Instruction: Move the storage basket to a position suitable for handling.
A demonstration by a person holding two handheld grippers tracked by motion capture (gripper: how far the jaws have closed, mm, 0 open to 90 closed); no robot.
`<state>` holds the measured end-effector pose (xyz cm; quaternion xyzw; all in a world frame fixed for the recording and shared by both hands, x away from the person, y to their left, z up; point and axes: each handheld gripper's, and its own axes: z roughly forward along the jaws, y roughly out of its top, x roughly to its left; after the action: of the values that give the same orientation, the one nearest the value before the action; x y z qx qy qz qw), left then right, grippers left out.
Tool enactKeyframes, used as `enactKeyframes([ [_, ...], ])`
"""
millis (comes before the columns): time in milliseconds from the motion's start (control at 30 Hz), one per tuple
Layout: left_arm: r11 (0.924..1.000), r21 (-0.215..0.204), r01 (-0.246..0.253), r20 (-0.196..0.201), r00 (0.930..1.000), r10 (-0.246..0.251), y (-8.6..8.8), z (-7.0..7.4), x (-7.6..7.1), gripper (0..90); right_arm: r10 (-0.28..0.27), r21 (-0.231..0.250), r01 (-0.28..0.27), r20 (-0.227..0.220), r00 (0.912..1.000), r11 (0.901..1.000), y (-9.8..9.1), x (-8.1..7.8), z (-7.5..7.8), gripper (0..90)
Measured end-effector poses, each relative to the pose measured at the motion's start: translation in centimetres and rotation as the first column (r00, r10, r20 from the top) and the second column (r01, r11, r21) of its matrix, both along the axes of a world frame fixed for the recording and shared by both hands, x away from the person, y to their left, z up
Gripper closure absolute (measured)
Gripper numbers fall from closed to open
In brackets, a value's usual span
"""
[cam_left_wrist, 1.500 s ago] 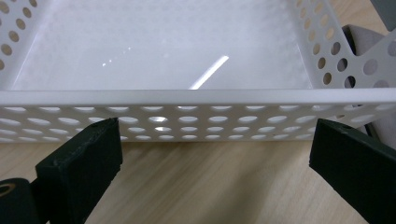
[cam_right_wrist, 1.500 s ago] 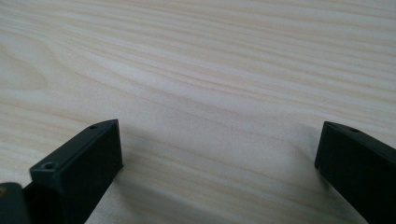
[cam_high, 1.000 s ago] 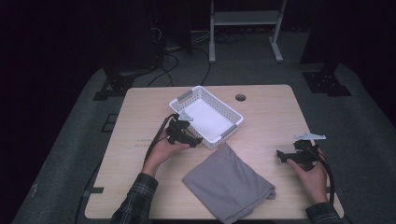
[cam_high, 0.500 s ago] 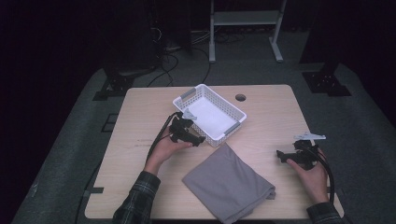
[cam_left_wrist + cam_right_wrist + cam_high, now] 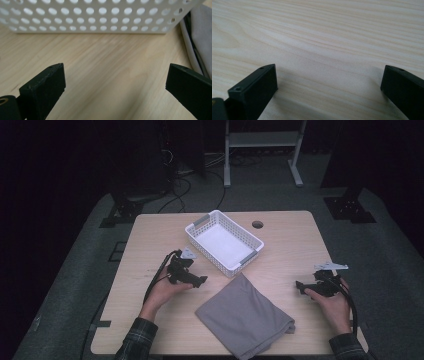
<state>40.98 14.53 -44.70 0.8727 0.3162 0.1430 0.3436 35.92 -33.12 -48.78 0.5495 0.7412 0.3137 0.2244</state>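
High view: both tools gape wide and empty — left tool [image 5: 200, 281] near the white basket [image 5: 224, 242] (grey cloth [image 5: 245, 316] beside), right tool [image 5: 300, 285] on bare table [image 5: 290, 235].

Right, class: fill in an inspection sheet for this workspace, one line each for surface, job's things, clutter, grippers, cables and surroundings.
Surface: light wooden table, round hole near its far edge.
Job's things: white perforated basket, nothing inside; folded grey cloth just in front of it.
Clutter: nothing seen.
Grippers: left hand-held gripper open beside the basket; right hand-held gripper open over bare wood.
Cables: black cable trails from the left one.
Surroundings: dark room, grey floor mat, metal frame legs behind.
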Motion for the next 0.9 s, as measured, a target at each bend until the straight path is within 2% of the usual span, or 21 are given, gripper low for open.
enactKeyframes([
  [67,0.9999,-0.013,-0.01,-0.002,1.0,0.01,0.5,-0.2,-0.5,1.8,0.0,0.0,0.0,-0.003,1.0,1.0,0.1,0.0,0.1,1.6],
  [167,0.9997,-0.012,-0.019,0.001,0.9998,0.019,1.4,-0.7,-1.3,1.8,0.003,0.005,-0.003,0.008,1.0,1.0,0.2,-0.3,0.3,13.2],
  [400,0.9989,-0.006,-0.048,-0.005,0.9989,0.048,3.0,-1.5,-2.5,1.8,0.019,0.0,-0.019,-0.008,0.9998,0.9998,0.5,-0.5,0.7,23.8],
  [500,0.9983,0.01,-0.057,-0.019,0.9982,0.058,3.9,-2.1,-3.0,1.8,0.051,0.015,-0.051,-0.019,0.9985,0.9986,0.8,-0.6,1.2,30.3],
  [700,0.9983,0.021,-0.054,-0.02,0.9983,0.054,4.5,-2.7,-3.7,1.8,0.116,0.036,-0.115,-0.01,0.9932,0.9927,1.8,-0.5,2.4,33.6],
  [900,0.9988,0.006,-0.048,-0.024,0.9985,0.049,5.0,-3.1,-4.1,1.1,0.157,0.053,-0.157,-0.004,0.9875,0.9862,2.7,0.3,3.4,35.4],
])
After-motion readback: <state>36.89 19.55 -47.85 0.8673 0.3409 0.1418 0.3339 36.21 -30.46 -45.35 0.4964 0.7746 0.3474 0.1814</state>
